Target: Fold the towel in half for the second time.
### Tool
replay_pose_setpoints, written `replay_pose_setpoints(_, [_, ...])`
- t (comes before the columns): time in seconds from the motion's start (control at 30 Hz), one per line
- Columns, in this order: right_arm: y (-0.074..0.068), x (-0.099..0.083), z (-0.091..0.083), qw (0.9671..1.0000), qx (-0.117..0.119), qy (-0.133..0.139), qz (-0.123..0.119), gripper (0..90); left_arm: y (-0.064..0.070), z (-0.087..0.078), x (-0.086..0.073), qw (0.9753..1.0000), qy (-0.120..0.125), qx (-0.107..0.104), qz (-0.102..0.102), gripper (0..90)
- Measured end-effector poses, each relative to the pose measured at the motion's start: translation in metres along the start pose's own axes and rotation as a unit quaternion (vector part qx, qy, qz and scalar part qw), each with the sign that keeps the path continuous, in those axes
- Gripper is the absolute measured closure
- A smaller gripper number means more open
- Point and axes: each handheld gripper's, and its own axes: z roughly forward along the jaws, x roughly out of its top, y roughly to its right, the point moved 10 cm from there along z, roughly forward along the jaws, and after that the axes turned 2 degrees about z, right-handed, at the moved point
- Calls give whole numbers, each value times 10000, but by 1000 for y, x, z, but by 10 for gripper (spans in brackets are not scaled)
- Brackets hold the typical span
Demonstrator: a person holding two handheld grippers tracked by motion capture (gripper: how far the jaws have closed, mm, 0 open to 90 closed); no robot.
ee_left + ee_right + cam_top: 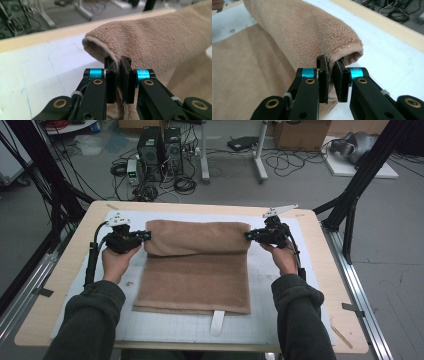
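Both sleeved forearms reach in; left gripper [148, 235] and right gripper [247, 235], fingers clenched on the brown towel [195, 270], hold its far edge mid-fold, not yet laid down.

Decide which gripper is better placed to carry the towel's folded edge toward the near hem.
Neither alone: left gripper and right gripper each pinch one end of the towel fold, equally far back, so both should probably move together.
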Motion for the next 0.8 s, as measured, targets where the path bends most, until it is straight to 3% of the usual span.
replay_pose_setpoints(0.07, [-7,-2,-3,9999,24,49,-133,838,5,-4,-5,10000,-18,-65,53,841])
replay_pose_setpoints(0.23, [-31,-21,-12,9995,250,65,-191,838,19,-21,-24,9994,-91,-200,258,840])
replay_pose_setpoints(0.33, [-47,-39,-14,9989,399,9,-238,837,27,-29,-41,9985,-281,-271,386,836])
replay_pose_setpoints(0.53, [-65,-78,-5,9975,634,-253,-205,817,40,-38,-84,9957,-706,-502,331,811])
replay_pose_setpoints(0.63, [-63,-89,-1,9975,552,-390,-211,687,39,-43,-96,9932,-959,-569,332,698])
replay_pose_setpoints(0.7, [-60,-91,-2,9975,507,-473,-133,575,37,-47,-93,9937,-922,-578,273,613])
replay_pose_setpoints(0.8, [-55,-85,-9,9982,326,-466,-174,500,34,-50,-85,9942,-879,-553,261,493])
